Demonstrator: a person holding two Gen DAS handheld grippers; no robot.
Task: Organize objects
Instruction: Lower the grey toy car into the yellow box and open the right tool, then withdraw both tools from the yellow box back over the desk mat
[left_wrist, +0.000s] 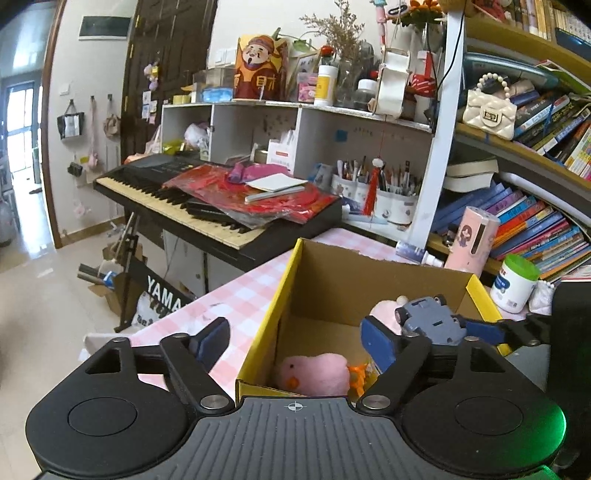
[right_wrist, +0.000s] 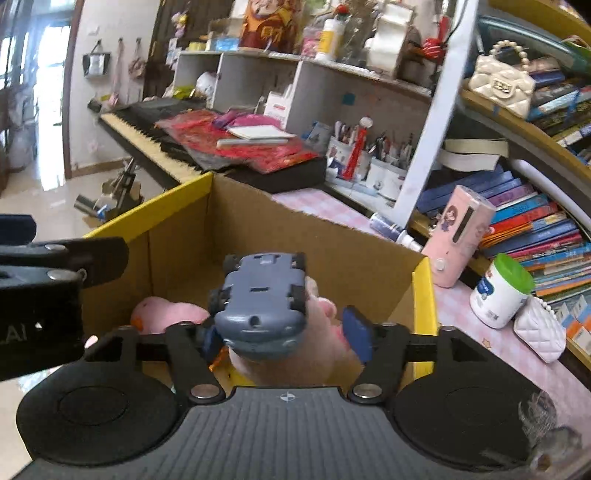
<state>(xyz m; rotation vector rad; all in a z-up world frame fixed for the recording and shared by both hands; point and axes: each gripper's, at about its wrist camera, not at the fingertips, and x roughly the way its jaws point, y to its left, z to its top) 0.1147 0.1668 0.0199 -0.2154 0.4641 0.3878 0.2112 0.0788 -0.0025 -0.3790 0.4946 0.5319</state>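
Observation:
An open cardboard box with yellow outer walls stands on the pink checked table. Inside lies a pink plush with an orange beak, with a second pink plush beside it. My left gripper is open over the box's near left corner, with nothing between its fingers. My right gripper is open above the box. A grey toy car, underside up, sits between its jaws. The car rests against the left pad and is clear of the right pad. In the left wrist view the car hangs at the box's right side.
A keyboard piled with red cloth stands behind the box. At the right are a pink cylinder, a green-lidded white jar and a white purse, in front of crowded bookshelves. Pen cups stand at the back.

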